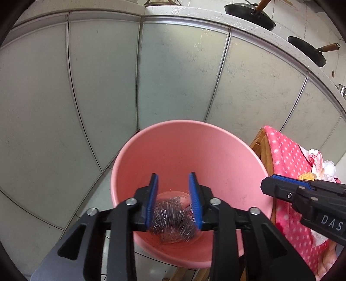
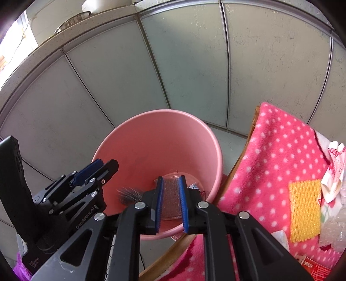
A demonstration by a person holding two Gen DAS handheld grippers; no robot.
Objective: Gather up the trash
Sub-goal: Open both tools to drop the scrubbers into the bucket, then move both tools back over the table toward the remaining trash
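A pink plastic bin [image 1: 173, 151] stands on the floor below both grippers; it also shows in the right wrist view [image 2: 155, 138]. At its bottom lie a silvery fringed wrapper [image 1: 173, 218] and a brownish mesh piece [image 2: 170, 194]. My left gripper [image 1: 173, 179] is open and empty above the bin's mouth. My right gripper [image 2: 170, 179] is open and empty over the bin's near rim. More trash lies on a pink polka-dot blanket [image 2: 270, 155] to the right: a yellow foam net [image 2: 305, 209], crumpled clear plastic [image 2: 333, 231] and a white patterned wrapper [image 2: 334, 170].
Grey-green cabinet doors [image 1: 173, 71] stand behind the bin under a counter with two black pans [image 1: 250, 15]. The blanket covers a wooden chair [image 1: 262, 149] right of the bin. A red carton [image 2: 317, 268] lies at the blanket's lower right.
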